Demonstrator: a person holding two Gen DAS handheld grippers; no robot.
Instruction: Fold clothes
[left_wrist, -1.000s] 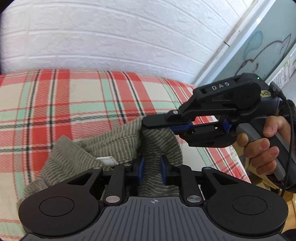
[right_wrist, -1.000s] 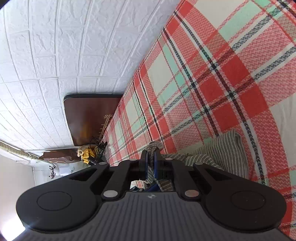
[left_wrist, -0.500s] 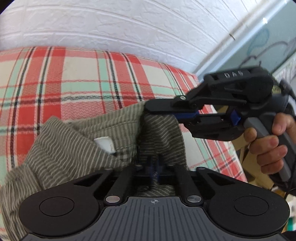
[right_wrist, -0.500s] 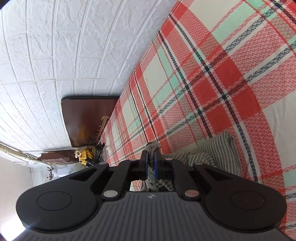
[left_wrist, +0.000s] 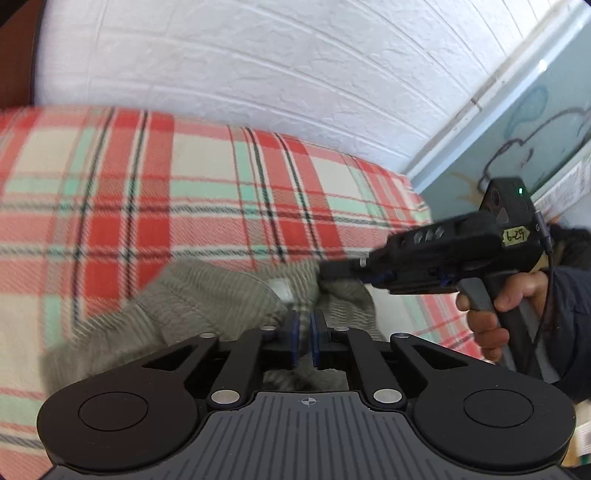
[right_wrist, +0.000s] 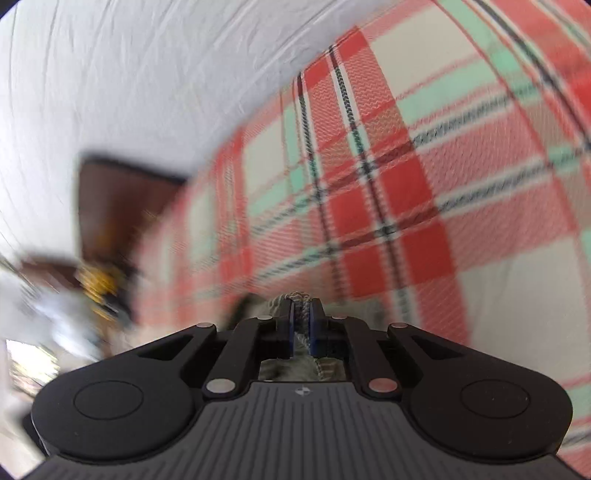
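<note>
Gripped at 2 points near its edge: left gripper (left_wrist: 303, 334) fingers pinching the striped olive garment (left_wrist: 207, 295), right gripper (right_wrist: 302, 326) fingers pinching it alongside. Bunched on the plaid bed sheet (left_wrist: 207, 192), likely held so for spreading flat before folding.

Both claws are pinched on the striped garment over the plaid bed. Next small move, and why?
Probably draw the two claws apart to pull the held edge taut. The left claw and right claw each pinch the striped garment close together, and the cloth between and below them sits bunched on the plaid bedspread. A flat fold likely needs that slack gone first.
</note>
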